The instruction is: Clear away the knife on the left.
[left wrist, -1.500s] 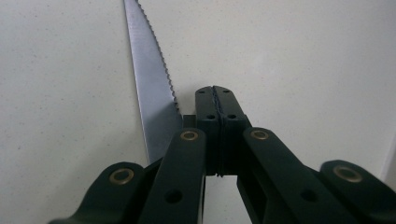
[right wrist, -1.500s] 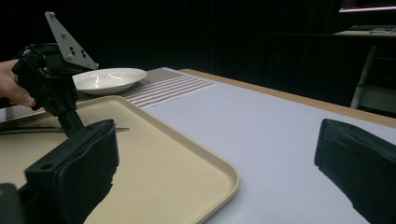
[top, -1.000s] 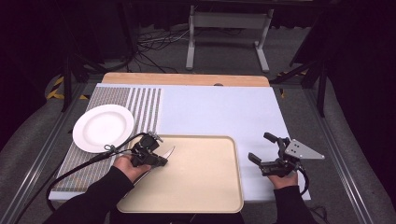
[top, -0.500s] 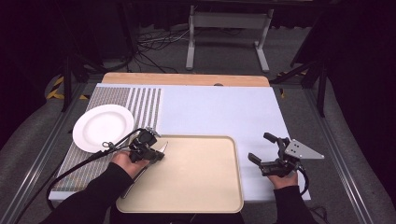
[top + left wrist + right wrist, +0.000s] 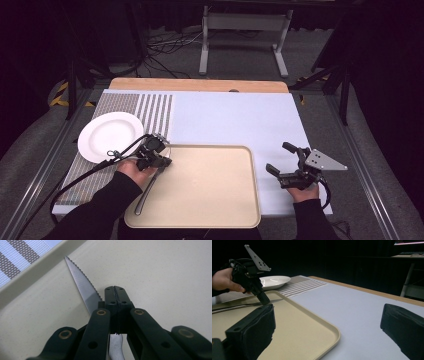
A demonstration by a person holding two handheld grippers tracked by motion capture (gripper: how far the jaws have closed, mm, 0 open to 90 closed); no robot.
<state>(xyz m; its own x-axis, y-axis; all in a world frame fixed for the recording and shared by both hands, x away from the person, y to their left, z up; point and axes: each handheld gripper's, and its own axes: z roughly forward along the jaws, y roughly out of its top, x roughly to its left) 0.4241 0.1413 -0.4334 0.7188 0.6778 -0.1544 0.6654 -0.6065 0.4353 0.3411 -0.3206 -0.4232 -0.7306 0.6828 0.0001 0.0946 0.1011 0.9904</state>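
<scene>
Just left of the left gripper (image 5: 162, 161) sits a white plate (image 5: 110, 135), its jaws pressed together on the blade of a serrated knife (image 5: 81, 282) lying on the beige tray (image 5: 220, 200) — while right of the tray, the right gripper (image 5: 284, 160) rests spread wide, nothing between its jaws.

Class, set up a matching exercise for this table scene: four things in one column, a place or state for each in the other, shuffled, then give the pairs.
1. knife
2. plate
3. left tongs
4. right tongs

A. wide open over the pale table top
B. on the striped mat
C. lying on the beige tray
D. shut, down at the knife

Pairs: 1-C, 2-B, 3-D, 4-A
</scene>
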